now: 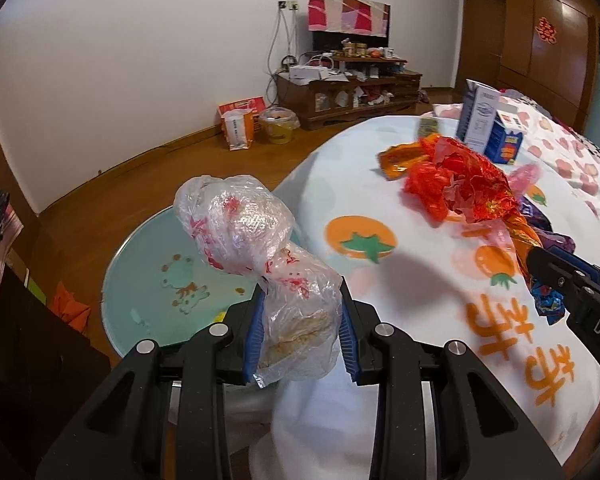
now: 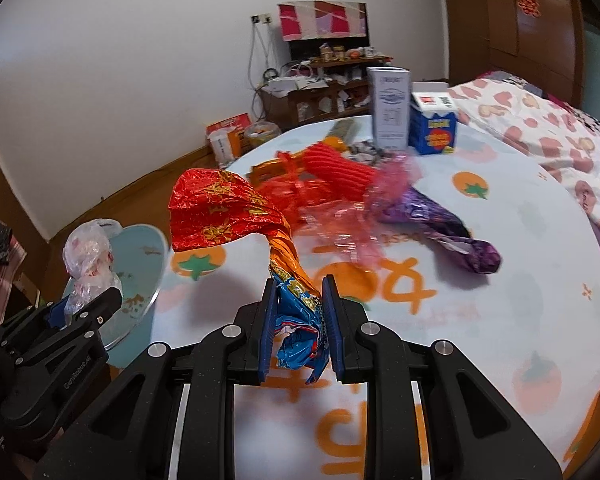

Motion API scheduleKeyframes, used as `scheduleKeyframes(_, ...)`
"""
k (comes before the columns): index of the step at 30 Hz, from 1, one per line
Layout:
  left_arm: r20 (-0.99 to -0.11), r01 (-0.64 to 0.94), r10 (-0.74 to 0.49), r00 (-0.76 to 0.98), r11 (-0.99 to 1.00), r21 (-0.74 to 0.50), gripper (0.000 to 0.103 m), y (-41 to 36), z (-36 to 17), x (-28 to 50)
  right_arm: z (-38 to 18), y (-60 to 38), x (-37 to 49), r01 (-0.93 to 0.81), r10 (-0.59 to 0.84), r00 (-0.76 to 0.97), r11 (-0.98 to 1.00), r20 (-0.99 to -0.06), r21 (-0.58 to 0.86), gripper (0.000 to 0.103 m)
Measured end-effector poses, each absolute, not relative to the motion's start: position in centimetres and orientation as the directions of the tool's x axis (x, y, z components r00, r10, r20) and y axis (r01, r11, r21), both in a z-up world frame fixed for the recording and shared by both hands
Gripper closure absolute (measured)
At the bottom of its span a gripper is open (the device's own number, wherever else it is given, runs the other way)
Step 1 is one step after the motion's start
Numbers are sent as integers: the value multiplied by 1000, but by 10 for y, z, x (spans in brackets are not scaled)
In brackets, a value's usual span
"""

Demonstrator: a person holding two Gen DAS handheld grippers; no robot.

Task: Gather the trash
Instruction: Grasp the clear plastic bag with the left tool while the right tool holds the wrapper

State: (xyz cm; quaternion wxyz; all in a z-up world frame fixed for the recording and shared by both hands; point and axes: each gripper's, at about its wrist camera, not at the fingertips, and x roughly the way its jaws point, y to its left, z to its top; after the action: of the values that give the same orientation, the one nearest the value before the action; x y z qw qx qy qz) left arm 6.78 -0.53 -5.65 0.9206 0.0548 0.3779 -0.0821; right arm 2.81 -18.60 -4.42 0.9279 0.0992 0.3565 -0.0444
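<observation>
1. Our left gripper [image 1: 302,332] clamps the clear plastic bag [image 1: 256,236], above the table's 9 o'clock edge.
2. Our right gripper [image 2: 299,330] pinches the red foil wrapper [image 2: 224,212]; we judge both should stay clamped until over a bin.

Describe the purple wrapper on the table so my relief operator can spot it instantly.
Start at the round table with the orange-fruit tablecloth. Right of the red trash pile in its middle, nearer than the two upright cartons, lies the purple wrapper. It is the only purple piece: crinkled shiny foil, lying flat, twisted to a dark knob at its near end, and held by neither tongs.
</observation>
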Motion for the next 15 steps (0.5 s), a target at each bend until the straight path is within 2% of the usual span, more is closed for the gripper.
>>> scheduleKeyframes(15, -702, 70, -33, 711, 997, 24, 71, 58, -58, 86, -40, -119, 59, 22, 68, 739, 992, -670, 125, 79)
